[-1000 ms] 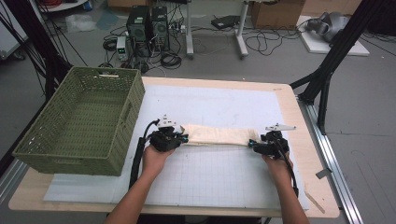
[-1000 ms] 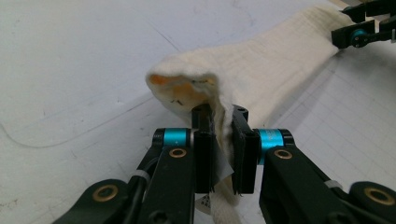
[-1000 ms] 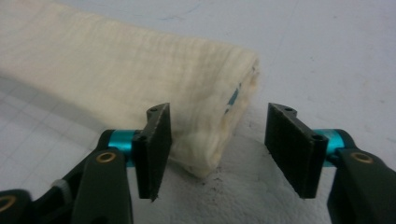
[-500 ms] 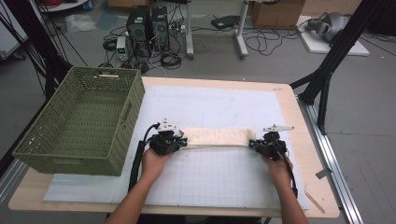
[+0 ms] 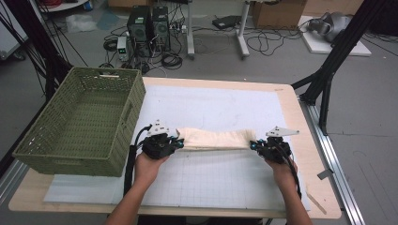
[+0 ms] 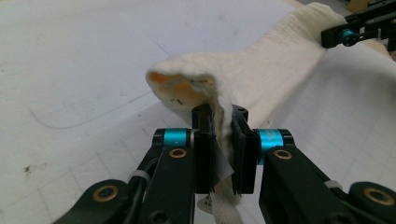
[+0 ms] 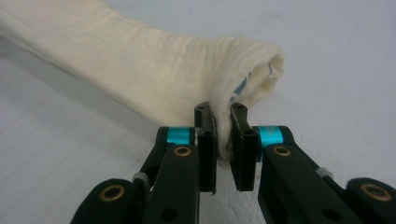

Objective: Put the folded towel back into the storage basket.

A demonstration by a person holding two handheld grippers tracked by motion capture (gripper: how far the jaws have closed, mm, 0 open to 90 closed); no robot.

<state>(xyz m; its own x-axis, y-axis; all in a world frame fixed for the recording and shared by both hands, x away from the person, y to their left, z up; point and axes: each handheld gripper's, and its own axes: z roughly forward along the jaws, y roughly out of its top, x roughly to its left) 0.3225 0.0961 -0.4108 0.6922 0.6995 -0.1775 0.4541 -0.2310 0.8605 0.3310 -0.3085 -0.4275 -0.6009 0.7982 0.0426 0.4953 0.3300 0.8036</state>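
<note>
A cream folded towel (image 5: 216,138) lies stretched across the middle of the white gridded mat (image 5: 220,180). My left gripper (image 5: 177,140) is shut on the towel's left end; in the left gripper view the cloth (image 6: 243,79) is pinched between the jaws of that gripper (image 6: 223,140), with a folded lip rising above them. My right gripper (image 5: 253,145) is shut on the towel's right end, and the right gripper view has the fabric (image 7: 154,65) squeezed between that gripper's (image 7: 223,135) jaws. The other gripper (image 6: 359,30) appears at the far end of the towel in the left gripper view.
A green woven basket (image 5: 80,122) stands open on the table's left side, close to my left hand. The wooden table edge (image 5: 300,117) runs along the right. Computers and cables (image 5: 150,28) sit on the floor beyond the table.
Both grippers have drawn slightly toward the person with the towel held between them; the towel has rolled into a narrower band.
</note>
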